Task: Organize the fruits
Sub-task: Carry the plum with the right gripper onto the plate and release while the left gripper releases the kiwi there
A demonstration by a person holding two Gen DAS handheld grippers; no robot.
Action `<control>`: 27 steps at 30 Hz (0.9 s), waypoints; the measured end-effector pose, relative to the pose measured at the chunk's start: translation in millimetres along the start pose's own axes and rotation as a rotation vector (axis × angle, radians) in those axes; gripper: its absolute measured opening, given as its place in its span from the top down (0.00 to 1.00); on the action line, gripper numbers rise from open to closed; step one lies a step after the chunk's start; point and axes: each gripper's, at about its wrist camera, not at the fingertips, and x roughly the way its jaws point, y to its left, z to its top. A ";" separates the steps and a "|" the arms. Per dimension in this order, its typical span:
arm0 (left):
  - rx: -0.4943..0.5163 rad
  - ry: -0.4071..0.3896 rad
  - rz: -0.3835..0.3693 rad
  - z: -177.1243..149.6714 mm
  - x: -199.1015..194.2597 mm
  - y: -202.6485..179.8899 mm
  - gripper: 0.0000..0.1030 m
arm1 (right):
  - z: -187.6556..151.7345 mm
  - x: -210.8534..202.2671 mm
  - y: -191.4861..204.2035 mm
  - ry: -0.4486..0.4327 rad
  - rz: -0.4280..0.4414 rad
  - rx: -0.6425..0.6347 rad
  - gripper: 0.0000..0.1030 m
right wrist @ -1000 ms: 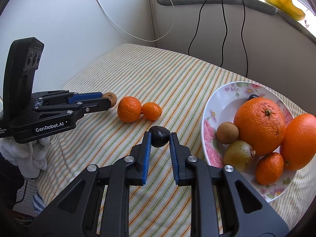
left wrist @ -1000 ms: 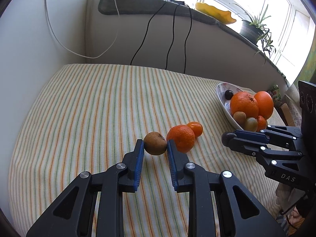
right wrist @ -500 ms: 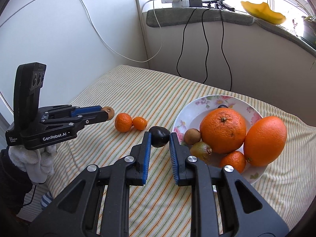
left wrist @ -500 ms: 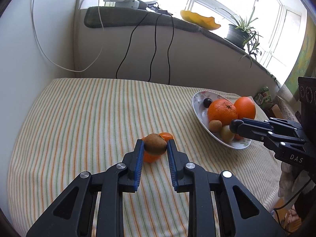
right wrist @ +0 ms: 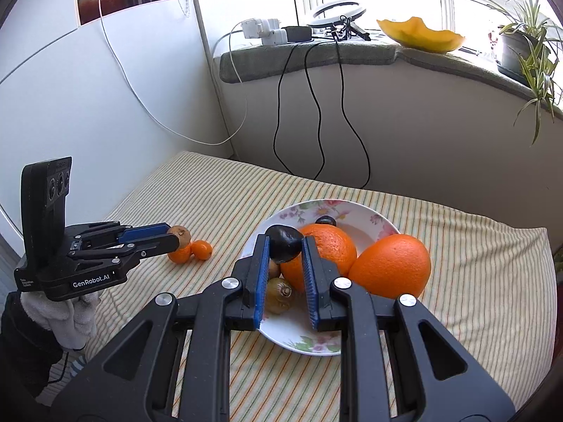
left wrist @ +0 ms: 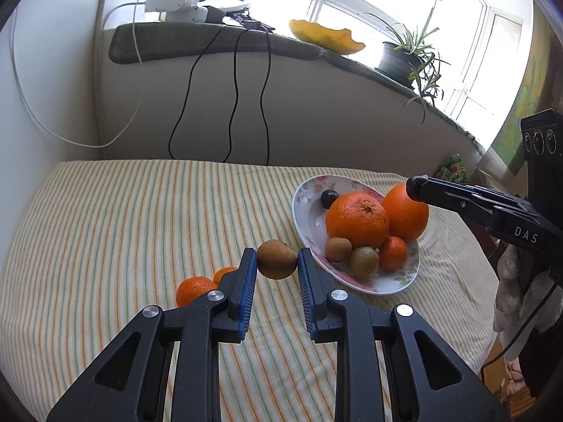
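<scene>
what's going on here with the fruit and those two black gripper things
A person is sorting fruit with a hand-held gripper in each hand. The left hand-held gripper is shut on a brown fuzzy kiwi, held above the striped tablecloth. The right hand-held gripper grips a dark plum-like fruit over the floral white bowl of oranges. Two small orange mandarins are on the cloth.
</scene>
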 end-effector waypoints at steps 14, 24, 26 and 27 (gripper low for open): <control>0.039 0.016 -0.033 16.8 31.6 -25.4 0.80 | 20.0 18.7 -39.1 0.008 -0.021 0.044 0.81; 0.042 0.029 -0.042 21.5 42.9 -31.2 0.80 | 23.2 39.6 -44.3 0.039 -0.041 0.022 0.81; 0.045 0.033 -0.042 21.6 45.3 -33.0 0.80 | 22.3 42.3 -45.9 0.044 -0.045 0.024 0.81; 0.046 0.034 -0.043 21.5 45.9 -33.6 0.80 | 22.0 43.7 -47.2 0.047 -0.046 0.026 0.81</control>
